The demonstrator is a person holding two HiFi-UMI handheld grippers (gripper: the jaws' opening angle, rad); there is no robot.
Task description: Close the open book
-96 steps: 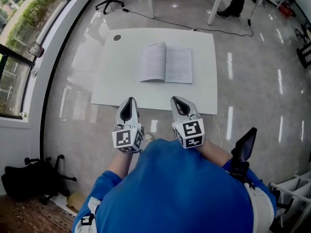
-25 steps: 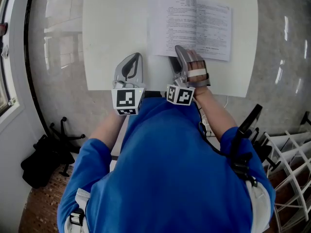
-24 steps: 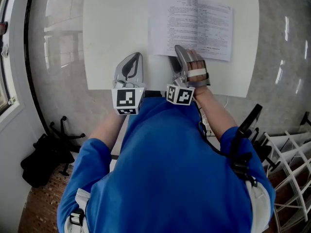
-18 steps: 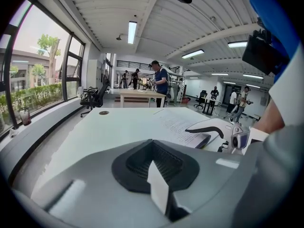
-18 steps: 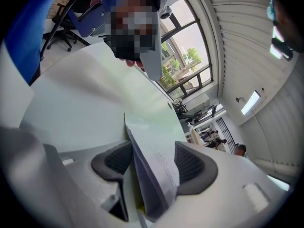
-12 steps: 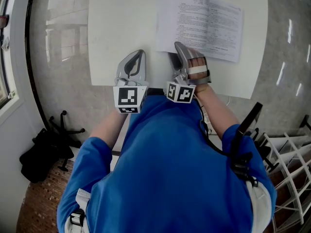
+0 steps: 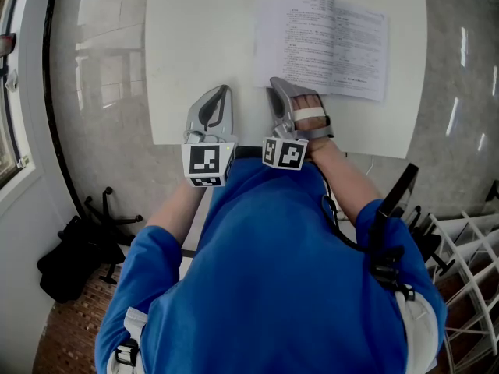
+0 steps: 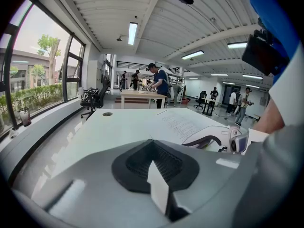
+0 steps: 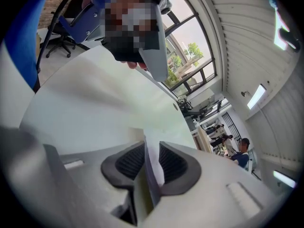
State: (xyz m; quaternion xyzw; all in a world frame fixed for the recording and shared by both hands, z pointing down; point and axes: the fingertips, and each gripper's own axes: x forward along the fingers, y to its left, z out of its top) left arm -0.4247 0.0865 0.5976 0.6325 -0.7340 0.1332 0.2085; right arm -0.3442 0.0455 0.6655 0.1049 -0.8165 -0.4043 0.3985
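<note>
The open book (image 7: 335,41) lies on the far right part of the white table (image 7: 203,37), its printed pages facing up. My right gripper (image 7: 274,84) is at the near left corner of the book's left half. Its jaws have just been closing, and in the right gripper view they (image 9: 151,148) are shut on a thin sheaf of pages; a pale page (image 9: 95,103) fans out beyond them. My left gripper (image 7: 221,92) hovers over bare table to the left of the book, its jaws shut with nothing between them (image 8: 153,144). The left gripper view also shows the book (image 8: 185,125).
The table's near edge (image 7: 234,142) runs just under both grippers. A round cable hole (image 8: 108,114) is at the table's far left. On the floor, a black bag (image 7: 66,255) lies at the left and a white rack (image 7: 468,287) stands at the right. People stand at a distant table (image 8: 142,93).
The person has stepped up to the table since the earliest frame. Over the last second the right gripper slid slightly left to the book's near left corner. The left gripper hardly moved.
</note>
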